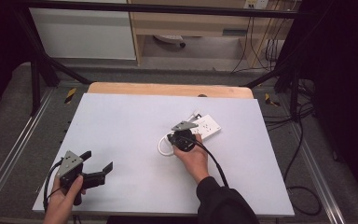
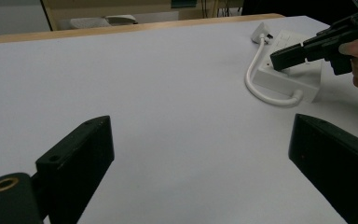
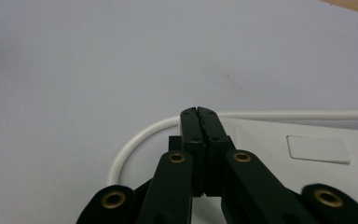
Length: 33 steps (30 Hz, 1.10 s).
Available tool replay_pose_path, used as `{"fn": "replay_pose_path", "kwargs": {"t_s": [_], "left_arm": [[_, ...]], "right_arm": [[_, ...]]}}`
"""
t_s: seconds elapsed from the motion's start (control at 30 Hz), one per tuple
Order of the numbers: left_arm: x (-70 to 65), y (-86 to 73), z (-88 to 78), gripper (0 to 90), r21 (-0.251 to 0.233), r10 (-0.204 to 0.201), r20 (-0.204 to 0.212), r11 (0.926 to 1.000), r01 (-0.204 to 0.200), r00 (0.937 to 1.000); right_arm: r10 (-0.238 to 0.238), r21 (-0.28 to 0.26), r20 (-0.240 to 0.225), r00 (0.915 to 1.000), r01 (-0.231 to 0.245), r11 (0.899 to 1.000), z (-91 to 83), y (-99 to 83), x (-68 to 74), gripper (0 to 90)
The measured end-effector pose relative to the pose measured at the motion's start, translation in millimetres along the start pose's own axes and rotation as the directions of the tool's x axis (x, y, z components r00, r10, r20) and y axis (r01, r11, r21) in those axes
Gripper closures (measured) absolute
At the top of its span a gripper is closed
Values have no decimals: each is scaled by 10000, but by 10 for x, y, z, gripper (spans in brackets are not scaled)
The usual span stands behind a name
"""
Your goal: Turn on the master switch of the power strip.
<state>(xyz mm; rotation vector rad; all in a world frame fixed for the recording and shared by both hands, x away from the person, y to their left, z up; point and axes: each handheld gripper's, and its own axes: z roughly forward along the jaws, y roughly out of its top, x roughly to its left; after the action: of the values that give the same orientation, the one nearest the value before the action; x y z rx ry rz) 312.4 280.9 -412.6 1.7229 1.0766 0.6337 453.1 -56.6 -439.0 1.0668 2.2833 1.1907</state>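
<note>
— What carries everything here?

— A table (image 1: 121,140) with a pale grey-white top; a strip of bare wood (image 1: 168,88) shows along its far edge.

— And what lies on it?

— A white power strip (image 1: 208,127), flat, right of the middle, toward the far side. Its white cord (image 1: 163,147) loops on the tabletop just beside it.

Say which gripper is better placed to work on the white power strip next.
Right. The right gripper, jaws shut, sits over the power strip by its looped cable. The left gripper, open, is far off near the table's front-left corner.
</note>
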Motion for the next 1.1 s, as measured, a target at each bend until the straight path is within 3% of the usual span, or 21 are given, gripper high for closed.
{"fn": "replay_pose_path", "kwargs": {"t_s": [0.7, 1.1], "left_arm": [[1, 0, 0, 67, 17, 10, 8, 10000, -10, 10000], [1, -1, -1, 67, 8, -7, 1, 10000, 7, 10000]], "right_arm": [[317, -647, -100, 9994, -323, 9974, -123, 24, -25, 884], [497, -871, -293, 9983, -521, 9948, -204, 55, -61, 775]]}}
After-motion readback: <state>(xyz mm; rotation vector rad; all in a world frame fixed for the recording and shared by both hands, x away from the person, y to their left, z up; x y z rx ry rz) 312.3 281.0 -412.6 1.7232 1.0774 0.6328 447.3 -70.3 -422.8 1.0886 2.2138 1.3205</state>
